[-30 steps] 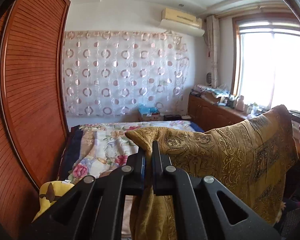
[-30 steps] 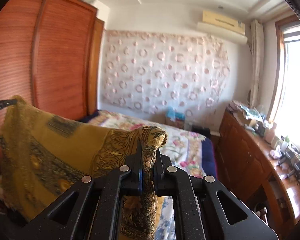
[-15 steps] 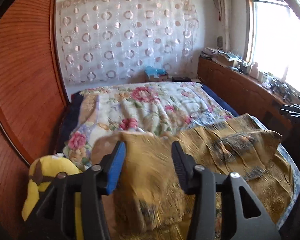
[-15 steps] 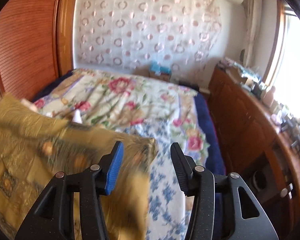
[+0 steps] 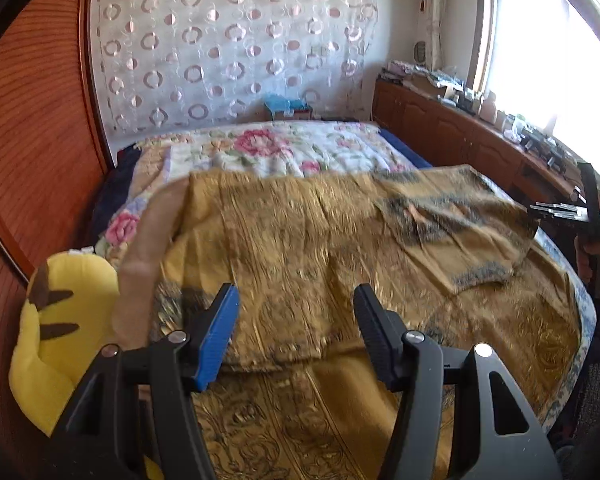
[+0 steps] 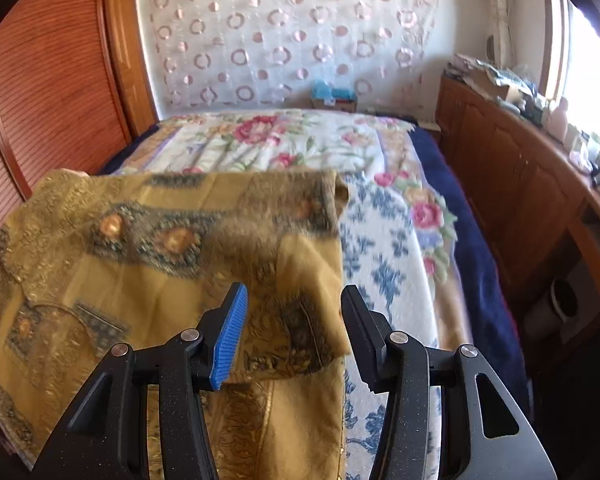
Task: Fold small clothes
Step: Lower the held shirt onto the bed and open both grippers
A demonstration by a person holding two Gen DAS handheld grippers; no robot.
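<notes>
Grippers left [image 5: 296, 330] and right [image 6: 294, 330] tilt down, gaping (nothing pinched), over mustard garment [image 5: 340, 248].

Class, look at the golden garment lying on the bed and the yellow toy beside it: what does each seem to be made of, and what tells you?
Golden garment: seemingly a thin woven fabric with a slight sheen, patterned, since it creases and folds softly. Yellow toy: probably plush over stuffing, given its matte, rounded, puffy surface.
</notes>
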